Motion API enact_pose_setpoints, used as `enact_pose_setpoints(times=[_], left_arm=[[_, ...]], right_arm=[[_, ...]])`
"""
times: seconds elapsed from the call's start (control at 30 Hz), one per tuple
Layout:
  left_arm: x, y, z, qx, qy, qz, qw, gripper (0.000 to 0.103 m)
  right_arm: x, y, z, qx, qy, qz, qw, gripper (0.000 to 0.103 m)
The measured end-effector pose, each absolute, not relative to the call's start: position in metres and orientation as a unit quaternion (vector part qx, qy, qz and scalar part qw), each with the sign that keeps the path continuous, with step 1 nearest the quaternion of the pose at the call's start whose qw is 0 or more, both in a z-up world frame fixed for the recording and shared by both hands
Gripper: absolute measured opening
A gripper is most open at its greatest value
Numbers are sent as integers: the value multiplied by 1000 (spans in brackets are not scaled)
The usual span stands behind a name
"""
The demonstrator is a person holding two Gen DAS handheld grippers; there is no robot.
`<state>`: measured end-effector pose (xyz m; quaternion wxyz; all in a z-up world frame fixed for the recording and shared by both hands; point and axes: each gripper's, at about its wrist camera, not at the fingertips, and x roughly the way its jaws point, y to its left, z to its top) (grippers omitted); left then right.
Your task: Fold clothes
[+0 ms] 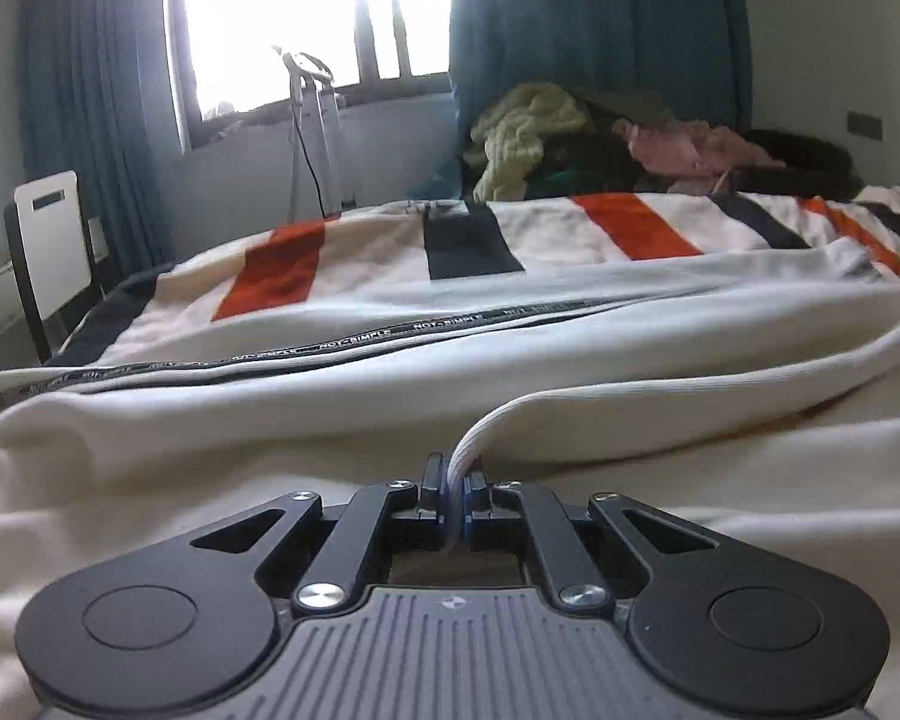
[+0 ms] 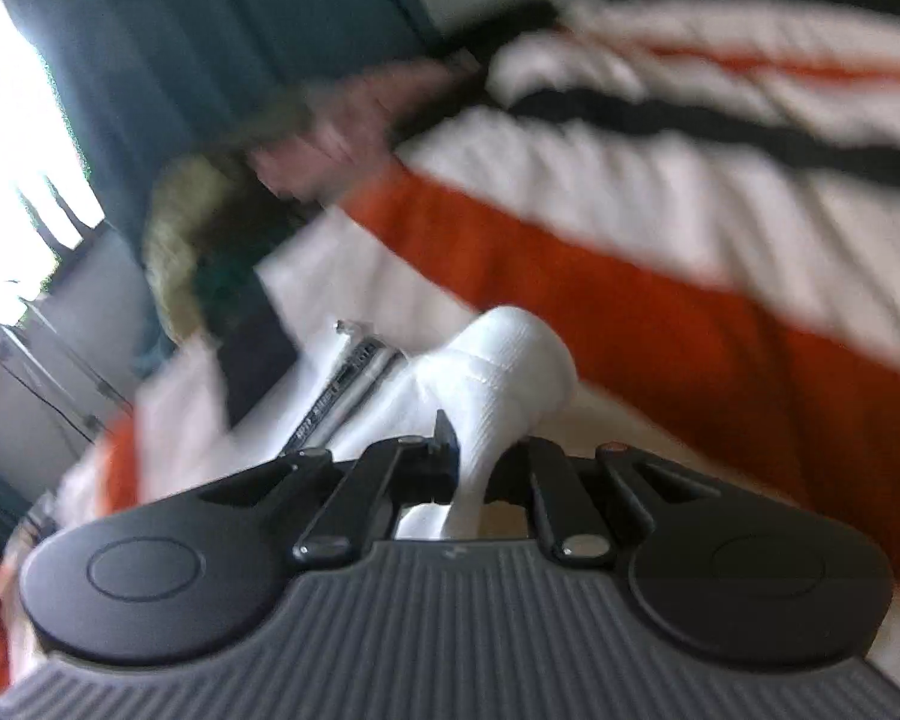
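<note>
Gripping white garment (image 1: 390, 420): left gripper (image 1: 456, 480), right gripper (image 2: 480, 462).

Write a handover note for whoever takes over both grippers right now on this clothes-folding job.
Left gripper: shut on a ribbed edge of the white garment, low over the bed.
Right gripper: shut on a bunched piece of white cloth, lifted; that view is blurred.
The garment lies spread, rumpled, on the striped bedcover. Clothes pile waits at the far side.
Done: both grips taken.
Left: make the fold, flatten it, then the pile.
</note>
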<state>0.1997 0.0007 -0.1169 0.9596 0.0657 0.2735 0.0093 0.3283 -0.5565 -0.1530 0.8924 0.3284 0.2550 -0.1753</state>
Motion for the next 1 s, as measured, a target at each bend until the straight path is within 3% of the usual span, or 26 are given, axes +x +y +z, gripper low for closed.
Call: enact_pose_setpoints(times=[0.13,0.2,0.23,0.3,0.33,0.37,0.4,0.57,0.7,1.0], left_arm=[[199,8,-110,16,280,13,960,18],[196,10,-105,3,278,10,961,42],[193,9,-101,-1,275,10,961,47],[187,6,-91,-8,271,12,963,56],[183,5,-86,-13,271,14,962,61],[179,4,-80,-20,272,16,962,73],[175,3,-75,-26,274,18,961,82],[139,-2,-34,-41,243,10,969,97],[103,-10,-10,-31,210,5,977,102],[20,-24,2,21,184,-10,983,103]], right_arm=[[304,-572,-181,367,235,-141,889,14],[304,-572,-170,368,243,-143,886,26],[303,-567,-163,351,249,-144,891,32],[294,-547,-146,302,247,-140,910,66],[289,-538,-137,280,240,-135,920,75],[280,-529,-129,261,230,-129,929,86],[270,-517,-118,246,223,-120,935,85],[226,-469,-63,192,207,-64,957,85],[173,-422,-34,141,205,4,968,84],[94,-359,-23,90,239,70,964,84]])
